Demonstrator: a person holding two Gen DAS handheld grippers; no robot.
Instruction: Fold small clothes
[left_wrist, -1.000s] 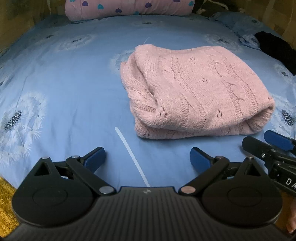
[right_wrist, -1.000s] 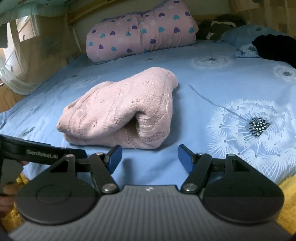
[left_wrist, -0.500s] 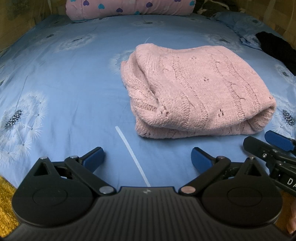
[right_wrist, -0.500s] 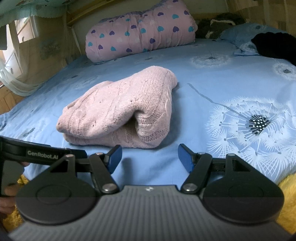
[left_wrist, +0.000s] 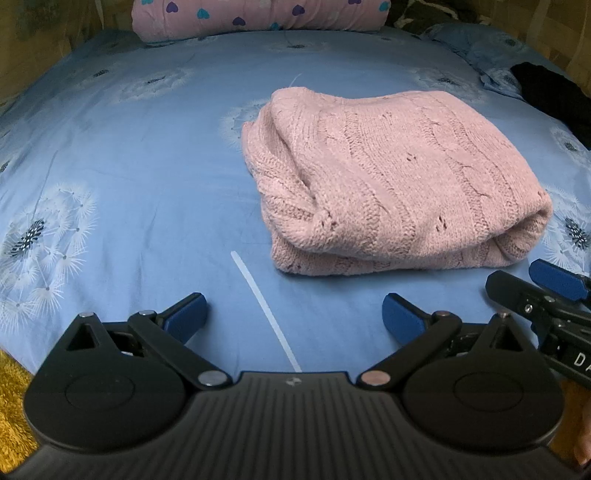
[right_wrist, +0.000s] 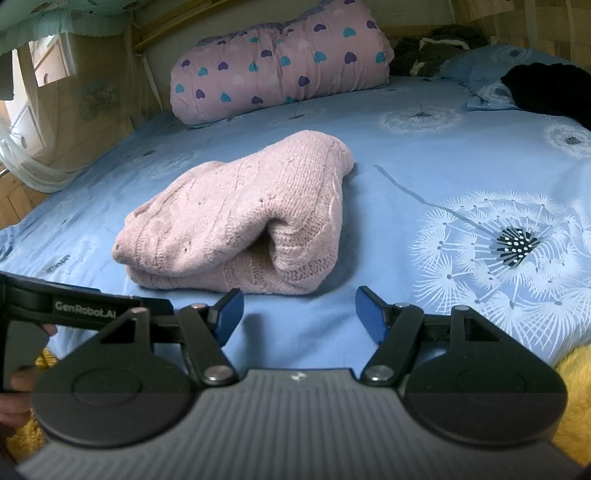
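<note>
A thick pink cable-knit sweater (left_wrist: 391, 177), folded into a plump bundle, lies mid-bed on the smooth blue dandelion-print sheet (left_wrist: 147, 177). It looks soft, light and floppy, likely to sag unless taken by its rounded folded edge. The left gripper (left_wrist: 291, 312) and right gripper (right_wrist: 299, 308) hover just short of it, fingers spread, holding nothing.

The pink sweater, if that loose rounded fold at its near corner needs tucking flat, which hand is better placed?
Probably the right. The right gripper faces the bulging open fold of the pink sweater directly, jaws open and empty. The left gripper faces mostly bare blue sheet.
</note>
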